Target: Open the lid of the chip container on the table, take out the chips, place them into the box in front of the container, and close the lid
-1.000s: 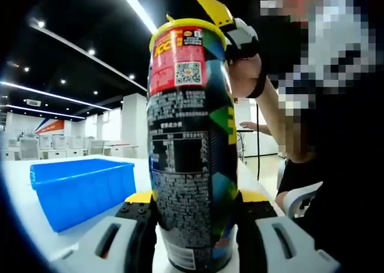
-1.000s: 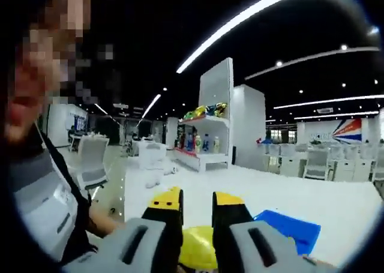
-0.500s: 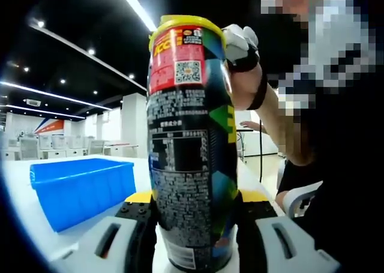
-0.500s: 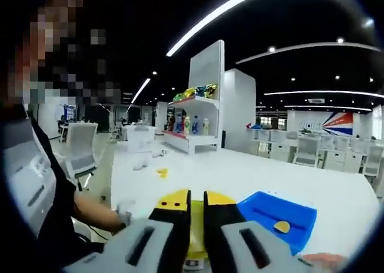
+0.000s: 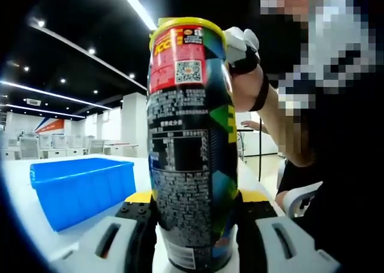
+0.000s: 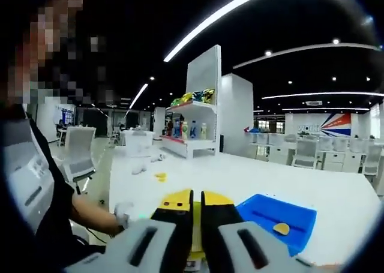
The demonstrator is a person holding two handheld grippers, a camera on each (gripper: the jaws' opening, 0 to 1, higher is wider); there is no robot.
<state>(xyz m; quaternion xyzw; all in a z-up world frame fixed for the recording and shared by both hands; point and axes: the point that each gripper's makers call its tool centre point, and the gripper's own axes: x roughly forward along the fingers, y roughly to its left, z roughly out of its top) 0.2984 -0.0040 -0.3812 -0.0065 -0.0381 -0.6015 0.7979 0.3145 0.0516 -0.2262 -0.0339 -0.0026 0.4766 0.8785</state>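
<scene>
Between my left gripper's [image 5: 192, 210] jaws stands the clamped can [image 5: 191, 141], hiding the table; my right gripper [image 6: 196, 202] pinches its yellow lid [image 6: 195, 231], near the blue box [image 6: 277, 216].

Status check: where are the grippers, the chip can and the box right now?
Left gripper clamped on upright chip can. Right gripper nearly shut on yellow lid. One chip in blue box. Nothing obstructing.

tall chip container [image 5: 192, 147] standing upright on the white table, yellow lid [image 5: 187, 23] sitting on top — blue box [image 5: 81, 188] lying just beside it, one chip [image 6: 281, 228] resting inside.
</scene>
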